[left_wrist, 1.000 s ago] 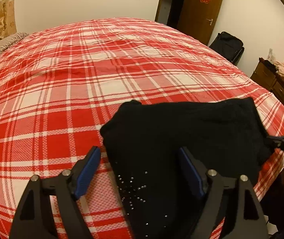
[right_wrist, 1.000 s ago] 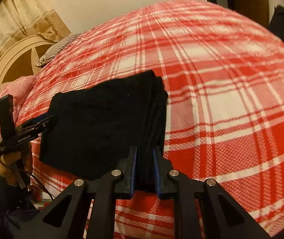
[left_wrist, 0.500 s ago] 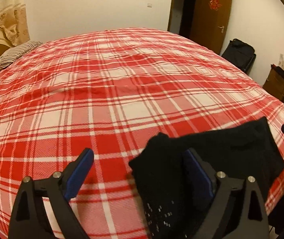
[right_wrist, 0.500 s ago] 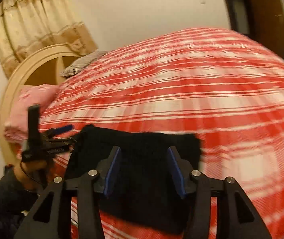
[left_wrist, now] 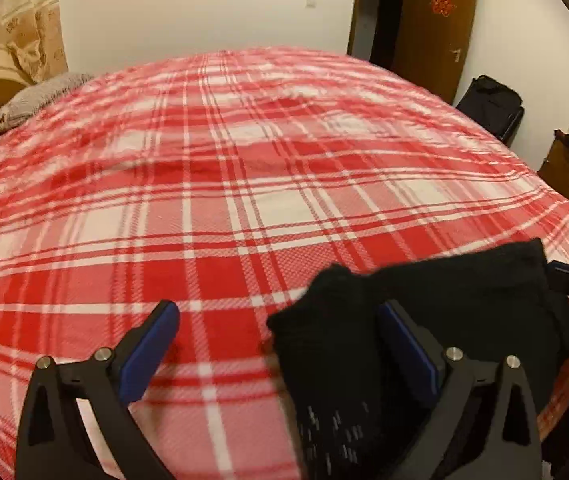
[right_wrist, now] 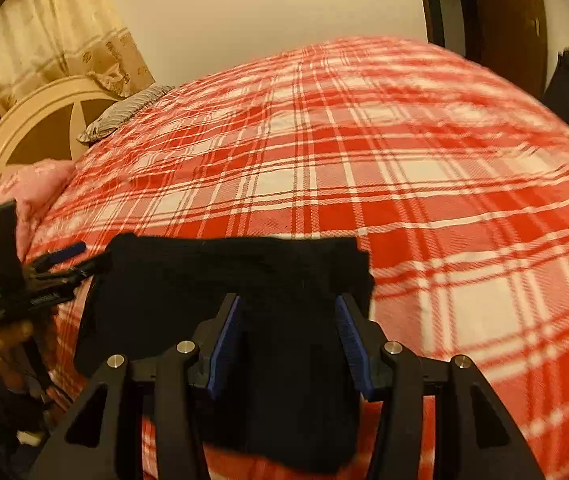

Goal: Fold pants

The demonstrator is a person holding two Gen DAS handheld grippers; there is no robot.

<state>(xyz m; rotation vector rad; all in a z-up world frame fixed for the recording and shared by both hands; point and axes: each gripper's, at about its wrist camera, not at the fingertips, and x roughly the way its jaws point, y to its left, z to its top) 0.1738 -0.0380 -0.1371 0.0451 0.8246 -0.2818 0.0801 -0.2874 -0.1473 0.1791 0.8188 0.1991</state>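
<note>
folded black knit pants (right_wrist: 228, 280) lying flat near the edge of the red-and-white plaid bedspread (left_wrist: 244, 200) | left gripper (left_wrist: 280, 344) jaws opening wide (nothing pinched) | right gripper (right_wrist: 288, 344) standing half-open above the fabric, pads not pressing it

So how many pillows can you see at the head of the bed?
2: a grey striped pillow by the headboard, and a pink pillow at the left edge. Others may be hidden.
</note>
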